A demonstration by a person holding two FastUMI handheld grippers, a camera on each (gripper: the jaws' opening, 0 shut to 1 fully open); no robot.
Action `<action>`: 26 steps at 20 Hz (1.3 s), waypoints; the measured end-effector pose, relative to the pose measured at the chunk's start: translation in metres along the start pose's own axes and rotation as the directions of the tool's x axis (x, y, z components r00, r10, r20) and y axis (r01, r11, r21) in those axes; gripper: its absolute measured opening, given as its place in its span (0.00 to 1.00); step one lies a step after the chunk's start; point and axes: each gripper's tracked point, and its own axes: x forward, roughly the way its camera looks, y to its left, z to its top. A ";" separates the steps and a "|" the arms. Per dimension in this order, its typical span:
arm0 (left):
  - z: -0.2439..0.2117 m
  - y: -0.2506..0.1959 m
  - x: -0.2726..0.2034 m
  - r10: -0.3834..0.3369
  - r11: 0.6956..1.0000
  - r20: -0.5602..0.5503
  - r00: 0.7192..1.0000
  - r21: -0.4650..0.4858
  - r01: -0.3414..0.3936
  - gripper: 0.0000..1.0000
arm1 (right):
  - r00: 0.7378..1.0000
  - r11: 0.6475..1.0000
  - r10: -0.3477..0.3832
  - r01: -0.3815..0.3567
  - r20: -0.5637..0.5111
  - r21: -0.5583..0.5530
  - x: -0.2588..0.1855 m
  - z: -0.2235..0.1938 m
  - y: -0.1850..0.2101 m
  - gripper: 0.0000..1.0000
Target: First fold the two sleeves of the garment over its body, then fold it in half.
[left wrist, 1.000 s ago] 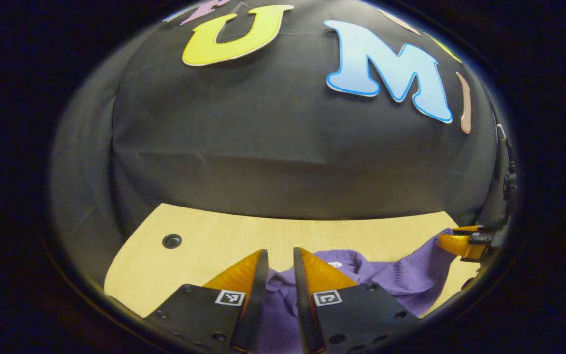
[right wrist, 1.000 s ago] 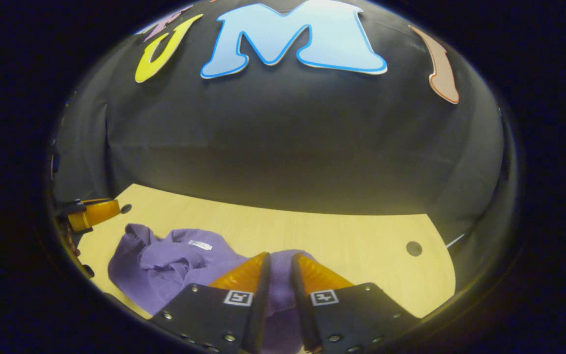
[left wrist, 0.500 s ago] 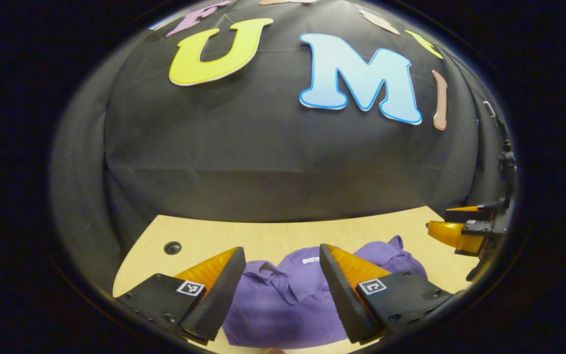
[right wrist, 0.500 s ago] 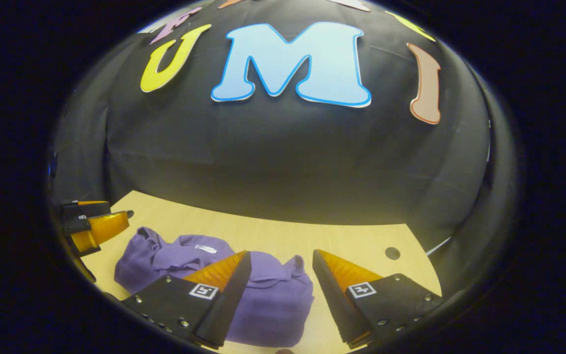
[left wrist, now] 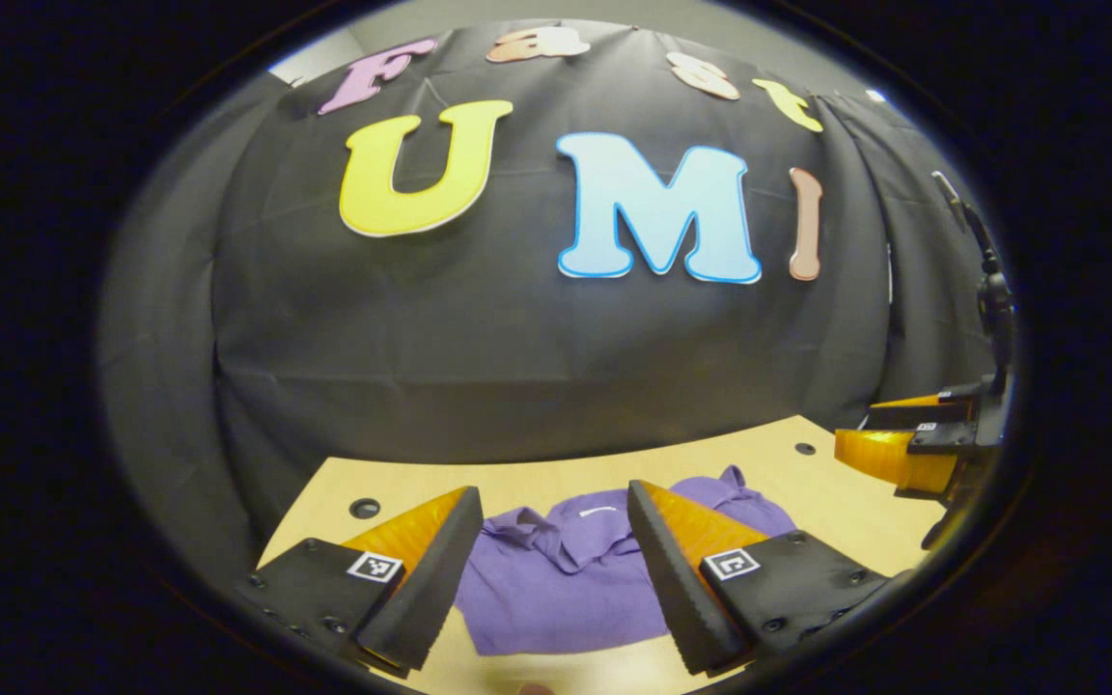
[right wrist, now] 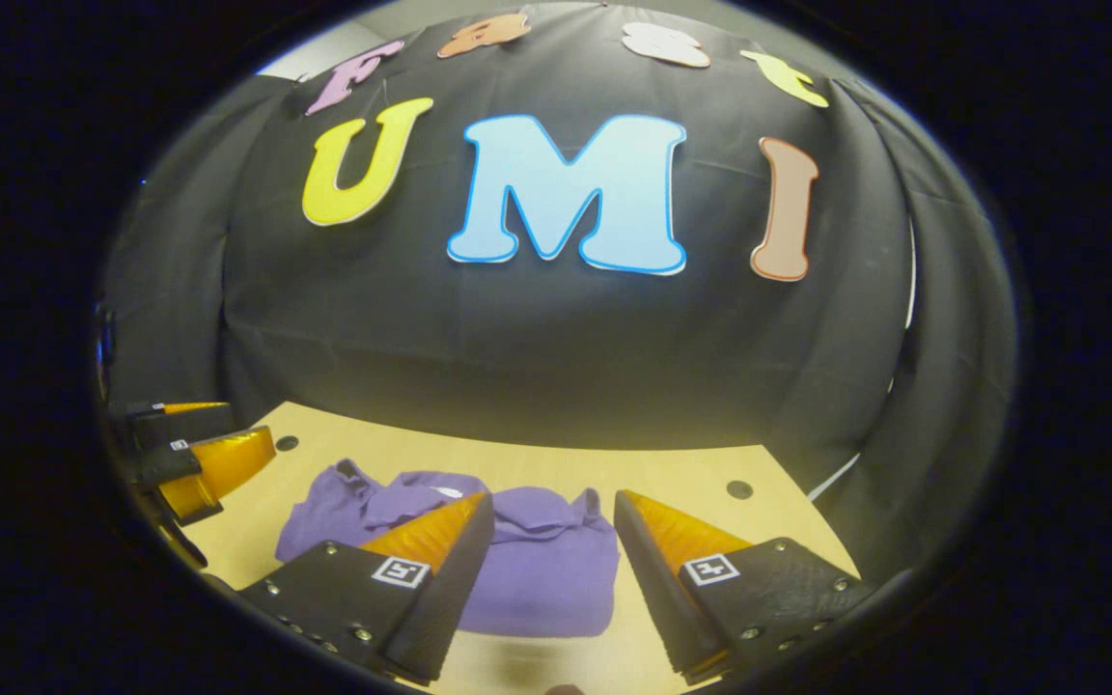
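Your left gripper [left wrist: 551, 502] hangs above the near part of the table [left wrist: 865, 502] with its jaws spread wide and nothing between them. Neither finger touches cloth; the purple garment [left wrist: 566, 589] lies on the table beyond and below the tips, seen through the gap.

Your right gripper [right wrist: 551, 507] stands the same way: jaws wide apart, holding nothing, fingers clear of the fabric. In the left gripper view it also shows at the far right edge [left wrist: 870, 439], raised off the table beside the garment; from that angle you cannot tell how far its jaws stand apart. In the right gripper view, the left gripper appears at the far left edge [right wrist: 228, 444], likewise off the table surface.

The garment [right wrist: 537, 569] lies as a compact folded bundle on the light wooden table [right wrist: 691, 473], collar end toward the black cloth wall [left wrist: 517, 338], a small white tag [left wrist: 597, 510] showing at the neck. The near edge is smooth and straight; the far edge is rumpled, with a bump of cloth at each far corner. Round holes [left wrist: 364, 508] sit in the tabletop toward its far corners, apart from the garment.
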 end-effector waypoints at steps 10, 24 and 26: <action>0.037 -0.036 -0.099 -0.050 0.995 0.144 0.988 0.092 0.037 0.95 | 0.992 0.993 -0.068 0.057 0.104 0.100 -0.106 0.018 0.004 0.80; 0.059 -0.078 -0.148 0.068 0.998 0.230 0.971 -0.019 -0.066 0.94 | 0.971 0.996 -0.041 0.060 0.237 -0.073 -0.147 0.036 -0.030 0.80; 0.060 -0.080 -0.150 0.088 0.996 0.238 0.967 -0.024 -0.085 0.94 | 0.969 0.995 -0.022 0.045 0.245 -0.089 -0.149 0.034 -0.033 0.80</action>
